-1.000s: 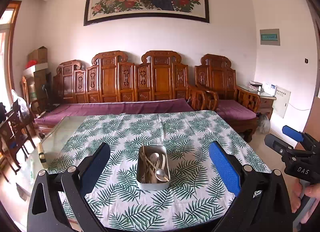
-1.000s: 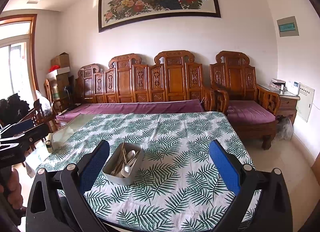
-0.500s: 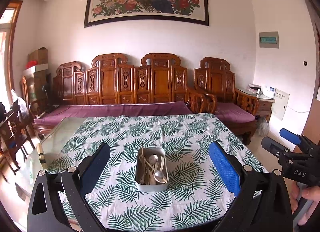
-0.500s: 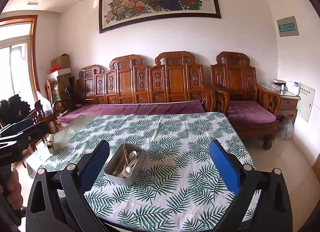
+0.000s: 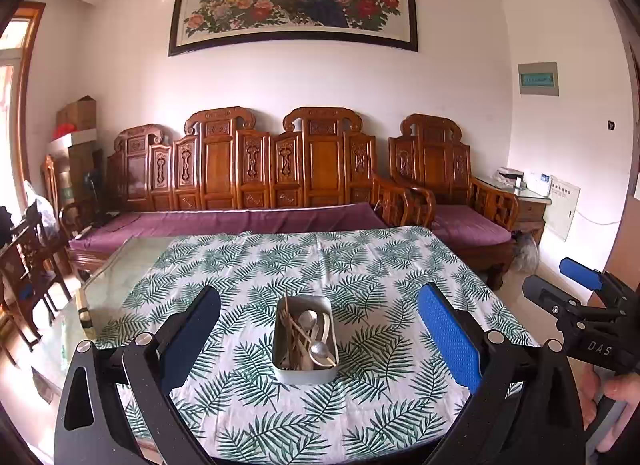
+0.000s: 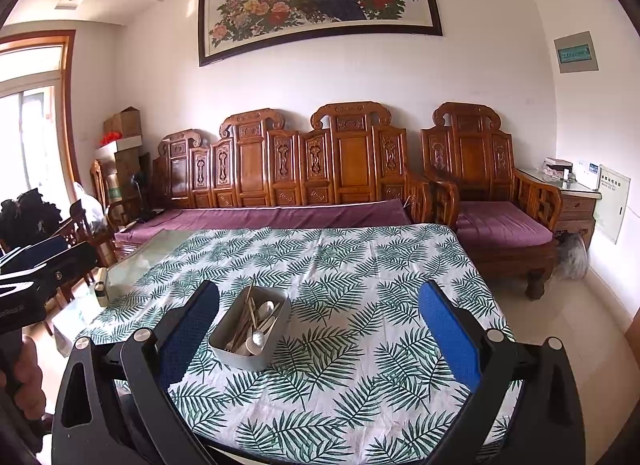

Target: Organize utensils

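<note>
Both my grippers have drifted back and up a little, so the metal tray [image 5: 306, 339] sits lower between my left gripper [image 5: 320, 339]'s spread fingers; my right gripper [image 6: 320, 339] gapes empty too; spoons [image 5: 320, 349] and chopsticks [image 5: 294, 339] lie inside on the leaf-print tablecloth [image 5: 360, 265], whether sorted or waiting I cannot judge.
</note>
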`<state>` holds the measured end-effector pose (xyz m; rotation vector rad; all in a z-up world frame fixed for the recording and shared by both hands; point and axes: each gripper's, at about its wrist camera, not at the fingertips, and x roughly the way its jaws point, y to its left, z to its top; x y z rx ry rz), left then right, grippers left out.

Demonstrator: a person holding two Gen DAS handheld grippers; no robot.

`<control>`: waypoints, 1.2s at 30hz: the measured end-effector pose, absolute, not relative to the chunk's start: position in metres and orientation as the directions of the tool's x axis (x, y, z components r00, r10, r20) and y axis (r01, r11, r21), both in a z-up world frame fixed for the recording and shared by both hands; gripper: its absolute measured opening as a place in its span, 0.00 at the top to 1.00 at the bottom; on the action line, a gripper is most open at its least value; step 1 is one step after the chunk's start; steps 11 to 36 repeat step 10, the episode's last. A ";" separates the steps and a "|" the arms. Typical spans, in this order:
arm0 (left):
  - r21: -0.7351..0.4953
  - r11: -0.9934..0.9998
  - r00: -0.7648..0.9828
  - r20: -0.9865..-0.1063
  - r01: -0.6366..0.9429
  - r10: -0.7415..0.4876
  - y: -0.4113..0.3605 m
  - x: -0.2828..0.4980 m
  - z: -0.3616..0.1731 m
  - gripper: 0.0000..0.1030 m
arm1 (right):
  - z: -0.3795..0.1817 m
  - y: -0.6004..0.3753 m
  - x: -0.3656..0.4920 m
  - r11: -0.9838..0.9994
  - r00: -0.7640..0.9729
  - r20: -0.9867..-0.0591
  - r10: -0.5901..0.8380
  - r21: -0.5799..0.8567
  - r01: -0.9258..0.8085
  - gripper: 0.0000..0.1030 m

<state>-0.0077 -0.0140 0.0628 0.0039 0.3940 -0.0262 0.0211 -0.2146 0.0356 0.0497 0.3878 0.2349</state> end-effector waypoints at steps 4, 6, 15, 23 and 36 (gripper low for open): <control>-0.005 1.000 0.922 -0.387 0.026 -0.026 -0.013 -0.007 0.062 0.07 | 0.035 -0.214 0.021 0.972 0.899 -0.369 0.236 0.094 -0.217 0.03; -0.007 1.000 0.921 -0.388 0.027 -0.028 -0.013 -0.006 0.062 0.07 | 0.035 -0.215 0.021 0.972 0.899 -0.369 0.236 0.093 -0.217 0.03; -0.007 1.000 0.920 -0.391 0.028 -0.029 -0.012 -0.005 0.060 0.07 | 0.036 -0.215 0.021 0.972 0.899 -0.369 0.235 0.093 -0.217 0.03; -0.007 1.000 0.920 -0.391 0.028 -0.029 -0.012 -0.005 0.060 0.07 | 0.036 -0.215 0.021 0.972 0.899 -0.369 0.235 0.093 -0.217 0.03; -0.007 1.000 0.920 -0.391 0.028 -0.029 -0.012 -0.005 0.060 0.07 | 0.036 -0.215 0.021 0.972 0.899 -0.369 0.235 0.093 -0.217 0.03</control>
